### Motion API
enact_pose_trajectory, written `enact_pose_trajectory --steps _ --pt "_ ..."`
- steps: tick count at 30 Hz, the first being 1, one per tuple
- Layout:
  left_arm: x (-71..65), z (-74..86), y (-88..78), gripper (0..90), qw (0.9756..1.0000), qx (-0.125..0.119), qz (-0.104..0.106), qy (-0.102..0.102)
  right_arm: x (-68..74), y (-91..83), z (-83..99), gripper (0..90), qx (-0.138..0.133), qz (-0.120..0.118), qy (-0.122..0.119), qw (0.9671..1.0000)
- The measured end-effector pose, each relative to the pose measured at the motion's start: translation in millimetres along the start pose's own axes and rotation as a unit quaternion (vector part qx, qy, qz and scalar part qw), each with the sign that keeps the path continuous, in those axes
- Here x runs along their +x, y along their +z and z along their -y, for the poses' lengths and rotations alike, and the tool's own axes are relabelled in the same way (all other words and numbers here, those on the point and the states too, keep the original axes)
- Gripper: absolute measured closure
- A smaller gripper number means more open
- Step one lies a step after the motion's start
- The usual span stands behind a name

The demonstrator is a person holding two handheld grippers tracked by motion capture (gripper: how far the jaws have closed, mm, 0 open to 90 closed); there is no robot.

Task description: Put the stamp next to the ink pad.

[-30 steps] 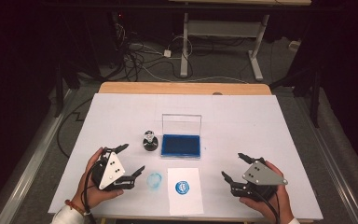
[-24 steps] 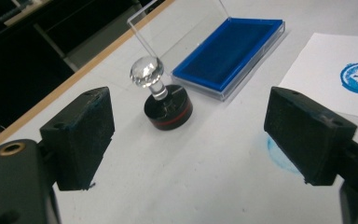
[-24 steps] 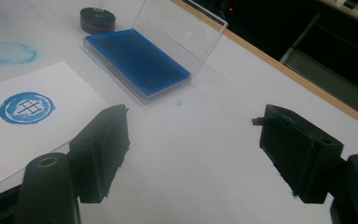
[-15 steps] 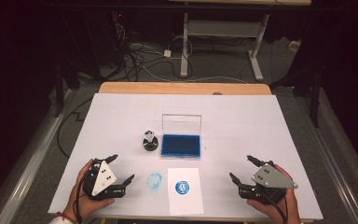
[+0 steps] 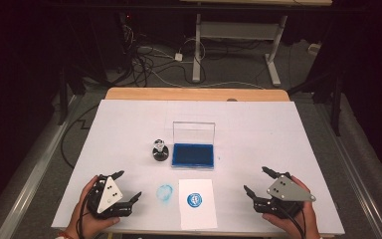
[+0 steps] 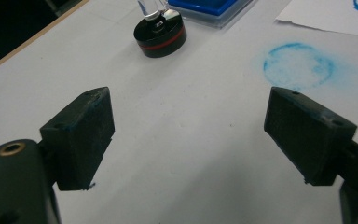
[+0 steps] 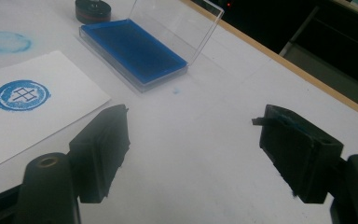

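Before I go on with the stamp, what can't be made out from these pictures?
- Stamp: its clear handle is cut off by the top edge in the left gripper view; too small in the high view to read.
- Stamp's printing face: hidden, it sits against the table.
- Printed mark on the paper: its fine pattern is too small to read.

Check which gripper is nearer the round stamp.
Left. The left gripper sits just below-left of the stamp; the right gripper is far off to its right.

I'm seeing no words or numbers I can read. I'm only making out a round blue stamped emblem with a cross-like sign on the paper sheet [image 5: 195,203], its lettering too small.
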State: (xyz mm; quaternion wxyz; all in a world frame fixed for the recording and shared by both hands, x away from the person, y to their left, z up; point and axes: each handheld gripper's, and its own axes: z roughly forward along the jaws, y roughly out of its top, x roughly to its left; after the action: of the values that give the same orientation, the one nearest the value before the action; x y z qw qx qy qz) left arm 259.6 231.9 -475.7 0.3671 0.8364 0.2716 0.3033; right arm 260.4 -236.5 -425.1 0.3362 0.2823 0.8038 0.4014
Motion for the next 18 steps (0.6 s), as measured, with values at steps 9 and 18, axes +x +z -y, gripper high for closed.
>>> enact_pose_trajectory --steps 9,18 --pt "-0.2 -1.0 -1.9 15.4 1.0 -0.005 0.0 0.003 4.9 -0.6 -2.7 24.1 0.002 0.005 -0.006 1.0" --pt "0.9 -2.0 2.1 15.4 1.0 -0.001 0.004 0.002 2.9 -1.4 0.3 24.1 0.005 0.004 0.003 1.0"
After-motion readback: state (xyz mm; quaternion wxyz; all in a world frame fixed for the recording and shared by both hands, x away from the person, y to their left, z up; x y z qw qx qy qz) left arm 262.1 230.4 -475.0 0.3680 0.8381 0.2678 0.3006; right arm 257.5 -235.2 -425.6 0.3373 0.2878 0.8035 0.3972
